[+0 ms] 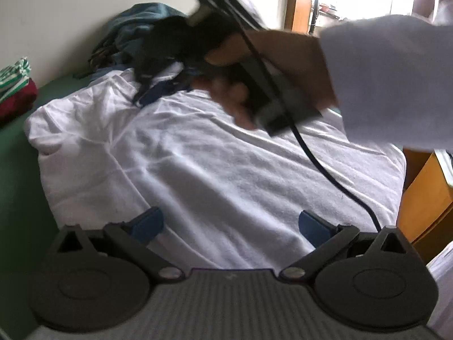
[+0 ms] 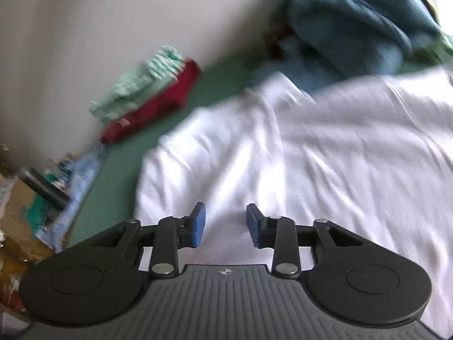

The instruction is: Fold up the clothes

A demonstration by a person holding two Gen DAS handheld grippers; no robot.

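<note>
Spreading of the white shirt (image 1: 198, 164) looks to be the step in hand; it lies flat but rumpled on the green bed (image 1: 17, 170), collar end toward the wall, creases running across the body; left gripper (image 1: 230, 226) hovers low over the near hem, jaws spread wide, holding nothing; right gripper (image 2: 225, 225) sits over the shirt's left half, jaws partly apart, nothing between the pads; both views blurred, so whether either touches the cloth cannot be told.

Folded stack (image 2: 153, 90), striped on red, lies by the wall, well apart from the shirt; blue heap (image 2: 354, 28) lies just beyond the collar.

Judgement: before any fold, flatten the cloth; pinch one layer only at the hem corner and at the shoulder on the same side; pull lightly apart to take out creases; then carry that side across toward the middle, keeping the edge straight. Risk: cable (image 1: 325, 167) trailing across the shirt may drag it.
</note>
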